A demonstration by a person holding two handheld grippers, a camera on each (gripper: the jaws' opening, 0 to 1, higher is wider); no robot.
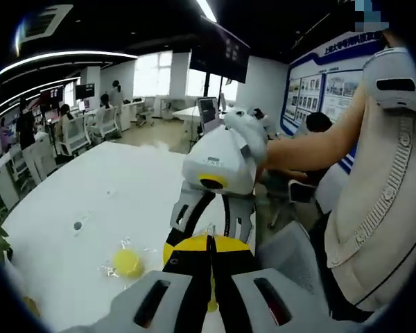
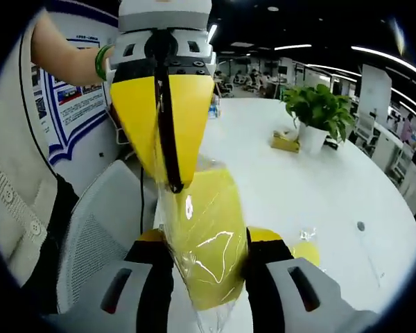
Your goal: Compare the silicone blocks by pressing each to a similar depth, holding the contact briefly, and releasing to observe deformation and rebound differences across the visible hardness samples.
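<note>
A yellow silicone block (image 2: 211,229) in clear plastic wrap sits between the two jaws of my right gripper (image 2: 208,241), which is shut on its sides. From above, my left gripper (image 2: 172,182) comes down with its yellow jaws shut, their tips pinching the top of the wrap. In the left gripper view my left gripper (image 1: 210,269) is shut just under the right gripper (image 1: 209,232), with the block's yellow showing between them. A second, smaller wrapped yellow block (image 1: 127,262) (image 2: 305,251) lies on the white table (image 1: 125,180).
The white table (image 2: 298,180) carries a potted plant (image 2: 317,111), a small yellowish box (image 2: 286,142) and a small dark hole (image 1: 77,225). A grey mesh chair (image 2: 97,243) stands by the person's torso (image 1: 381,208). Desks and people are at the back.
</note>
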